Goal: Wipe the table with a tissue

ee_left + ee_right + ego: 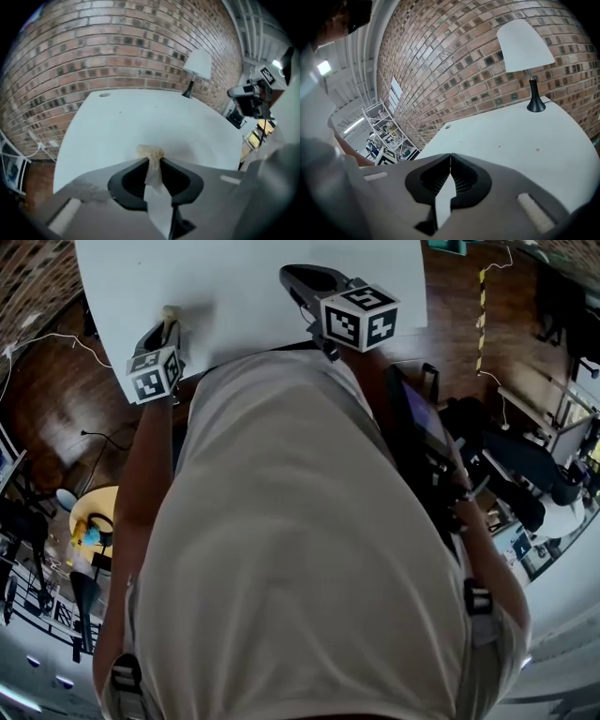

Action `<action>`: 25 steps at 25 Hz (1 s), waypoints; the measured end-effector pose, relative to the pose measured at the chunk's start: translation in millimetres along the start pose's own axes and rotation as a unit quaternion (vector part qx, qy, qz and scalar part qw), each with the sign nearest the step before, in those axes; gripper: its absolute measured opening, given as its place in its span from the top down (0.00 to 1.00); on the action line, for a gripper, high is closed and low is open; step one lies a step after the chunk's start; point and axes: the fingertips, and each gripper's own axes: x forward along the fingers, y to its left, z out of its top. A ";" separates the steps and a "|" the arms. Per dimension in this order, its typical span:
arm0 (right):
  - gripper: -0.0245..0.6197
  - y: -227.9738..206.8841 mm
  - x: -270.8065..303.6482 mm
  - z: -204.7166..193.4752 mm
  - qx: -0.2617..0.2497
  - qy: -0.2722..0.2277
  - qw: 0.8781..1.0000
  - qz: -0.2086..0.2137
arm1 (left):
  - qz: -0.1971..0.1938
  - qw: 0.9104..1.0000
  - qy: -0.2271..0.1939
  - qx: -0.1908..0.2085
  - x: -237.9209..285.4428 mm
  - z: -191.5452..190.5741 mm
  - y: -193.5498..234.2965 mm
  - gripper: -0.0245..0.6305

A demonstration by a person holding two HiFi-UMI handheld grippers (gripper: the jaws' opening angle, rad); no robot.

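My left gripper (153, 159) is shut on a crumpled beige tissue (150, 152), whose wad pokes out past the jaw tips and rests against the white table (140, 122). In the head view that left gripper (165, 326) points down at the table's near left part, with the tissue (170, 312) at its tip. My right gripper (450, 155) is shut with nothing between its jaws and hovers over the table (515, 136). The head view shows the right gripper (309, 279) at the table's near middle.
A lamp with a white shade (524, 44) on a black stem stands at the table's far right corner, also seen as the lamp (197, 63) from the left gripper. A brick wall (117, 51) runs behind the table. Wooden floor (56, 381), cables and chairs surround it.
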 end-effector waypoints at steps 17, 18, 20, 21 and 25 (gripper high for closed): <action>0.95 -12.9 1.0 -3.3 0.009 0.000 1.000 0.006 | 0.059 0.998 0.007 -0.018 6.0 4.6 52.2 0.84; 0.95 -15.0 0.4 -3.9 0.011 0.001 1.000 0.004 | 0.065 0.998 0.004 -0.015 7.9 9.1 56.1 0.84; 0.95 -18.4 -0.2 -5.2 0.013 0.001 1.000 0.001 | 0.075 0.997 -0.004 -0.020 13.1 17.6 66.6 0.84; 0.95 -19.5 -0.8 -5.7 0.014 0.001 1.000 0.000 | 0.078 0.996 -0.008 -0.030 16.1 21.5 72.6 0.84; 0.95 -22.9 -5.1 -7.7 0.019 0.001 1.000 -0.008 | 0.096 0.991 -0.018 -0.095 19.8 42.2 107.3 0.84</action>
